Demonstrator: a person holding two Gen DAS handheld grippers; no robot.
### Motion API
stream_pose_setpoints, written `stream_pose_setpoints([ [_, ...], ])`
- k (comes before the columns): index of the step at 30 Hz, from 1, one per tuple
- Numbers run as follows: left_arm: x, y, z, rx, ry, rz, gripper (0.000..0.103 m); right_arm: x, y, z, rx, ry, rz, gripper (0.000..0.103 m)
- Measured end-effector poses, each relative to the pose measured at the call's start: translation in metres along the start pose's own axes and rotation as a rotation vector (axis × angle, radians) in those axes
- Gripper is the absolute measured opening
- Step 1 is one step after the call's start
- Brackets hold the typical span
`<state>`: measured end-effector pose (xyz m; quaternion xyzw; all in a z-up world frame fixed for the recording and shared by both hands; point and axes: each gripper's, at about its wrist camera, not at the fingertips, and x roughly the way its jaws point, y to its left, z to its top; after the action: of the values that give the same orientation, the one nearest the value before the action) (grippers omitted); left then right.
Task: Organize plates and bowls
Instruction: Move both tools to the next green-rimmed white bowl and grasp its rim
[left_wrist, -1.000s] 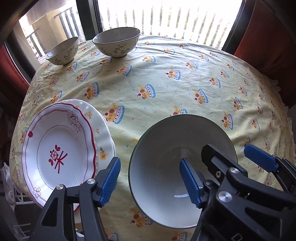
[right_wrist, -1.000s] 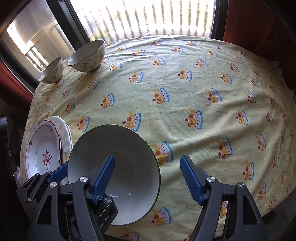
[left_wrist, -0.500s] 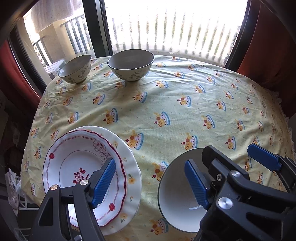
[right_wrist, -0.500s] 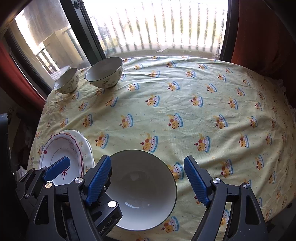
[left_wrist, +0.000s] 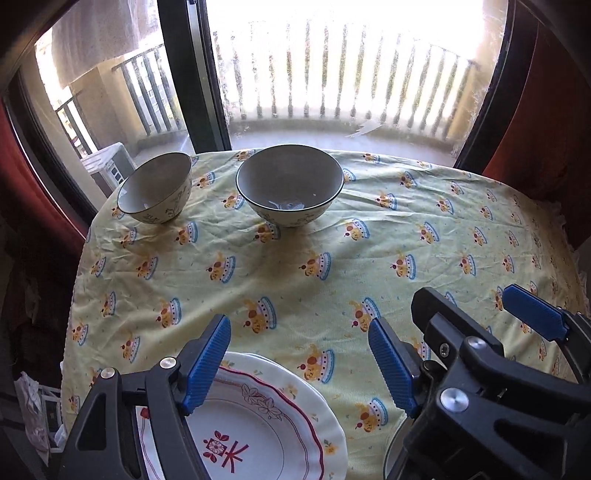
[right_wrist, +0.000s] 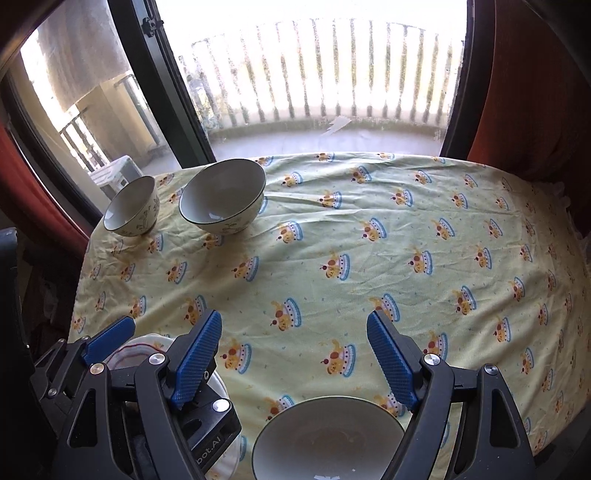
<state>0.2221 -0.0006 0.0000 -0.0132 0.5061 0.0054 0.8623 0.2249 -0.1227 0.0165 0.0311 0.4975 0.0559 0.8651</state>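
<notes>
Both the left gripper (left_wrist: 299, 354) and right gripper (right_wrist: 293, 358) are spread, holding nothing. The plates (left_wrist: 280, 424), seemingly two stacked, lie beside a bowl (right_wrist: 328, 435).

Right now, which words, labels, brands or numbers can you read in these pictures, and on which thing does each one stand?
"bot.AI": printed on the black body of the left tool, seen in the right wrist view; its beginning is cut off.
Red mark in the middle of the plate: a flower and crossed strokes, a drawing or a character, not readable as a word.
Bowls and tablecloth: no text, only pictures.
</notes>
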Motion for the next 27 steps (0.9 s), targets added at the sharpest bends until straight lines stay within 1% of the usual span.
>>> stream_pose_setpoints([
  [11, 0.015, 0.028, 0.050, -0.007, -0.019, -0.027, 0.079, 0.017, 0.029, 0.050, 0.028, -0.045, -0.018, 0.084],
  [17, 0.028, 0.035, 0.077, 0.020, -0.040, -0.013, 0.080, 0.031, 0.036, 0.074, 0.044, -0.064, -0.023, 0.084],
  [24, 0.047, 0.046, 0.107, 0.014, -0.056, -0.012, 0.081, 0.051, 0.044, 0.106, 0.057, -0.089, -0.037, 0.084],
  [27, 0.058, 0.050, 0.116, 0.004, -0.060, -0.007, 0.084, 0.062, 0.047, 0.118, 0.053, -0.099, -0.043, 0.084],
])
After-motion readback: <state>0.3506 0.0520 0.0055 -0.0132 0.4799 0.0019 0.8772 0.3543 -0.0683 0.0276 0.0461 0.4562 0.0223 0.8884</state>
